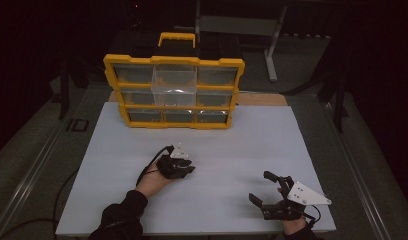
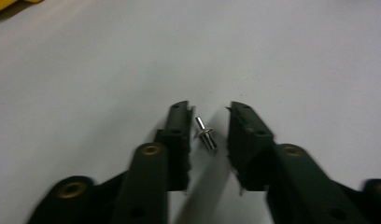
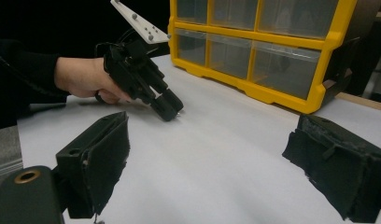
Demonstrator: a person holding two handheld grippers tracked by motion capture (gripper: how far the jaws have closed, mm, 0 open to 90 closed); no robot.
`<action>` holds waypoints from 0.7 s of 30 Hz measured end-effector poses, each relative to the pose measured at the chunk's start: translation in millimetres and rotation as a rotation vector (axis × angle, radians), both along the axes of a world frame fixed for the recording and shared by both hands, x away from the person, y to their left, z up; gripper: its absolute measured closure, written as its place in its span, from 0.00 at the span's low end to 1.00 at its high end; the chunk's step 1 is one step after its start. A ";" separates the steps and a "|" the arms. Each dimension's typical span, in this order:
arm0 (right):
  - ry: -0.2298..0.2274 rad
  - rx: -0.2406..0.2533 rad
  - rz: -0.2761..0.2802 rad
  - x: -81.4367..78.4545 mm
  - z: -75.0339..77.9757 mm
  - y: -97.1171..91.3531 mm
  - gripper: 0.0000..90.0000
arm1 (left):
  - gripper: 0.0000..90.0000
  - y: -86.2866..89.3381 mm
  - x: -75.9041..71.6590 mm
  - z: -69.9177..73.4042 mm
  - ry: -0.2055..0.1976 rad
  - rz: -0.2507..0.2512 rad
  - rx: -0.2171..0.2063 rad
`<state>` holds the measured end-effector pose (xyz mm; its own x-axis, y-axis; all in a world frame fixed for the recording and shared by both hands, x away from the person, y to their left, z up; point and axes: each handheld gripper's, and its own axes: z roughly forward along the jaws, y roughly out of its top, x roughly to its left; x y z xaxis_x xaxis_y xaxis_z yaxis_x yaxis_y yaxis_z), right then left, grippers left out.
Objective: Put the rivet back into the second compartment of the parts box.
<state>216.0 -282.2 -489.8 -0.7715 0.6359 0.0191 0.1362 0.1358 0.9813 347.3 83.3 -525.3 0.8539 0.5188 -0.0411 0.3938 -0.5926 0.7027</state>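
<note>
1. High view: a white rectangular tabletop board lies on a dark bench. At the far edge, centre-left, stands a yellow plastic organiser case w/ clear drawers, tilted upright, handle on top. The left gripper, black w/ a pale three-cornered plate on top, sits near the board's middle, tips down on the surface; a dark sleeve and bare hand come in from the near edge. The right gripper rests near the near-right corner, jaws spread wide, nothing between them, well apart from the left one.

2. Left gripper view: two black jaws rise from the bottom, gap narrow. A small silver metal stud w/ a flanged collar lies on the white board between the tips, just beside the left-hand pad. Pads look not to press it; can't tell if one touches. A sliver of yellow shows top left.

3. Right gripper view: own jaws stand wide at the frame's two sides, empty board between. Farther off, the left gripper points down at the board; stud too small to make out here. The yellow case fills the far right.
</note>
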 end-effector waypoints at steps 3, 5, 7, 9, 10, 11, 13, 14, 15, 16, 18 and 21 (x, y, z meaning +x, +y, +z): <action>0.001 0.000 -0.001 0.0 -0.1 0.0 0.12 | 0.86 -0.3 0.4 0.0 0.010 -0.016 -0.006; 0.001 0.000 -0.001 0.1 -0.2 0.3 0.12 | 0.89 0.6 1.5 -0.1 0.023 -0.021 -0.015; 0.002 0.000 -0.001 0.1 -0.2 0.3 0.12 | 0.89 1.7 2.5 -0.3 0.036 -0.026 -0.027; 0.001 0.000 -0.002 0.1 -0.1 0.2 0.12 | 0.95 3.5 3.5 0.8 0.049 -0.047 -0.032; 0.001 0.001 -0.003 0.1 0.0 0.0 0.12 | 0.95 3.8 3.4 1.5 0.055 -0.060 -0.033; 0.001 0.000 -0.003 0.1 -0.1 -0.1 0.12 | 0.95 4.4 3.0 2.7 0.056 -0.066 -0.045; 0.002 0.002 -0.003 0.2 -0.1 -0.2 0.12 | 0.95 4.9 2.8 4.6 0.050 -0.066 -0.045; 0.003 0.001 -0.004 0.3 -0.1 -0.1 0.12 | 0.95 6.0 2.7 8.0 0.053 -0.079 -0.052; 0.003 0.001 -0.004 0.3 -0.1 -0.1 0.12 | 0.95 6.2 2.4 9.6 0.045 -0.082 -0.045; 0.003 0.001 -0.003 0.3 -0.1 0.0 0.12 | 0.95 6.7 2.2 11.2 0.051 -0.095 -0.049; 0.001 -0.002 -0.004 0.2 0.0 0.2 0.12 | 0.95 8.2 1.6 14.5 0.050 -0.106 -0.056; 0.000 0.001 -0.006 0.1 0.3 -0.3 0.12 | 0.95 11.1 0.6 19.8 0.045 -0.121 -0.063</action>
<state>216.1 -282.5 -489.5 -0.7674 0.6409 0.0195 0.1370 0.1342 0.9814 347.9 94.4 -505.5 0.9065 0.4077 -0.1095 0.3541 -0.5930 0.7232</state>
